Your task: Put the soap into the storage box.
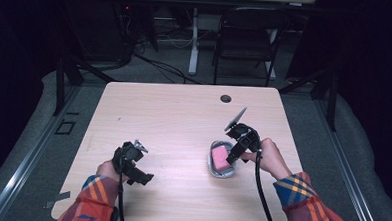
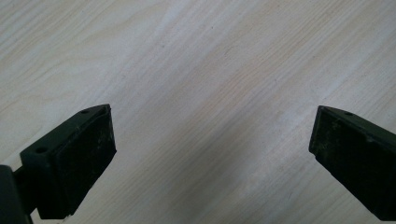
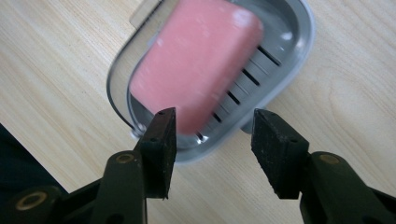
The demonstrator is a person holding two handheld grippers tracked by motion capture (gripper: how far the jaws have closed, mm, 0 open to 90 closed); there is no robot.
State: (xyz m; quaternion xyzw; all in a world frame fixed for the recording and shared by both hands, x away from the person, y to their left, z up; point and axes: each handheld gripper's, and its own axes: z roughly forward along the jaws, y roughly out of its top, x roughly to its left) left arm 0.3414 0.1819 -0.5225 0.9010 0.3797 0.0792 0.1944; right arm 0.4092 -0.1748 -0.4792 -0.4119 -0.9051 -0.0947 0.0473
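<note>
**Pink soap in grey dish, right gripper over it, left gripper idle on bare table**

High view: pale wood-grain table [image 1: 183, 120], rounded corners, dark cable hole [image 1: 226, 98] near its far edge. Grey oval soap dish [image 1: 221, 161] sits right of centre in the frame, pink soap bar [image 1: 220, 157] lying in it. Right gripper [image 1: 233, 153] hangs at the dish's right rim, cable trailing to the lower edge; contact with the dish can't be judged here. Left gripper [image 1: 145, 177] is lower left, well apart from the dish. Plaid sleeves at the bottom. Black folding chair [image 1: 247, 40] and cables on the floor beyond the table.

Left gripper view: matte black jaws spread wide, nothing between them, plain light wood grain below.

Right gripper view: dish is glossy grey plastic, rounded corners, slotted floor. Soap is smooth, rounded-rectangular, filling the upper centre. Jaws moderately apart, empty, tips poised over the dish's near rim and the soap's near end; touching or not – can't tell.
</note>
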